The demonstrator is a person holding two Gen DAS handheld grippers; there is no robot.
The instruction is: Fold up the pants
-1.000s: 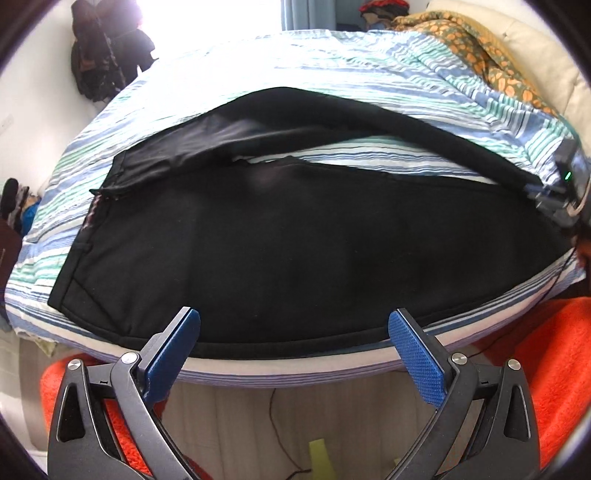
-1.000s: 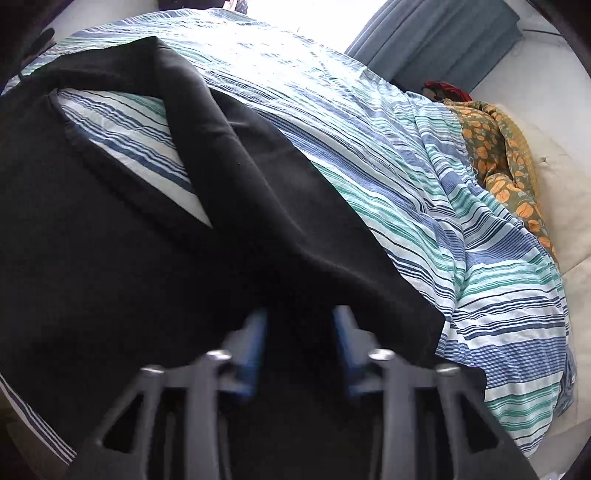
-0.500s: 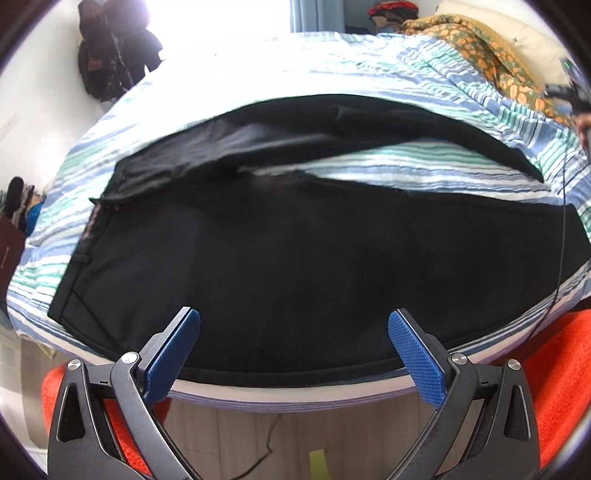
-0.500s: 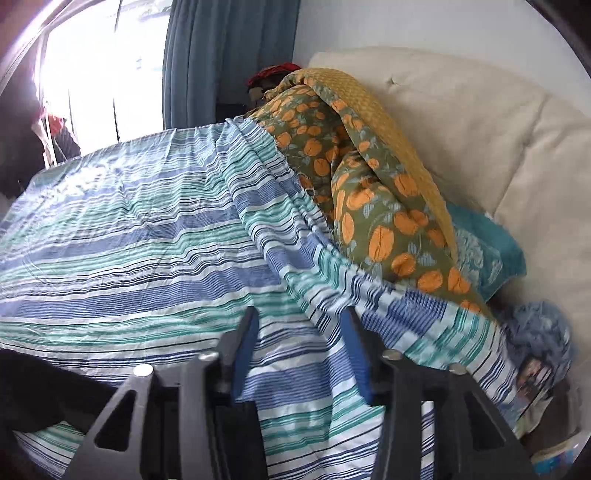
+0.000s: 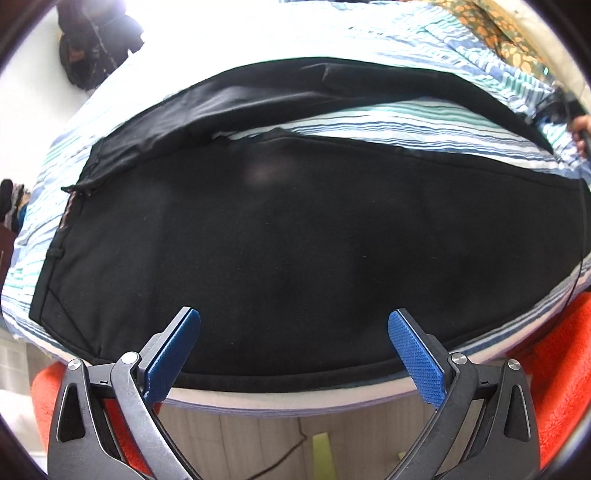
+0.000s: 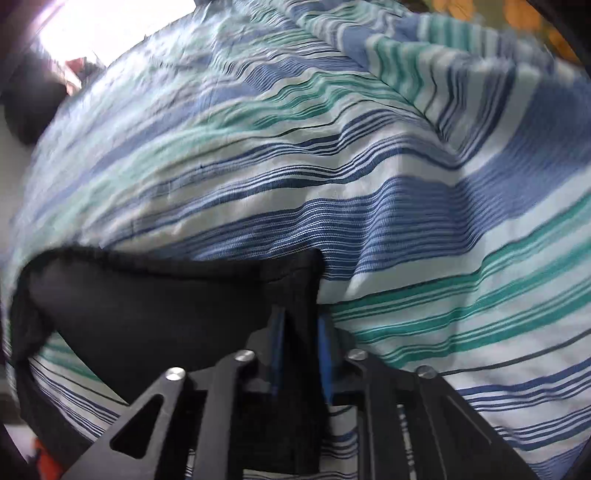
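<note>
Black pants [image 5: 295, 229] lie spread across the striped bed, waistband at the left, both legs running right. The far leg [image 5: 295, 92] arcs along the back, with a wedge of sheet showing between the legs. My left gripper [image 5: 293, 315] hangs open above the near leg's lower edge, close to the bed's front edge, with nothing between its blue pads. In the right wrist view my right gripper [image 6: 300, 325] has its jaws closing on the far leg's hem [image 6: 147, 306]; black cloth is pinched between the pads. The right gripper [image 5: 557, 105] also shows small at the far right.
A blue, green and white striped sheet [image 6: 406, 184] covers the bed. An orange floral blanket [image 5: 498, 33] lies at the back right. Dark clothes [image 5: 92, 44] hang on the wall at the left. Below the bed's edge are an orange-red rug [image 5: 565, 387] and wooden floor with a cable.
My right gripper swung away from the near leg's end, opened over the bare sheet, then came down and closed on the far leg's hem. The left gripper moved slightly closer to the pants.
</note>
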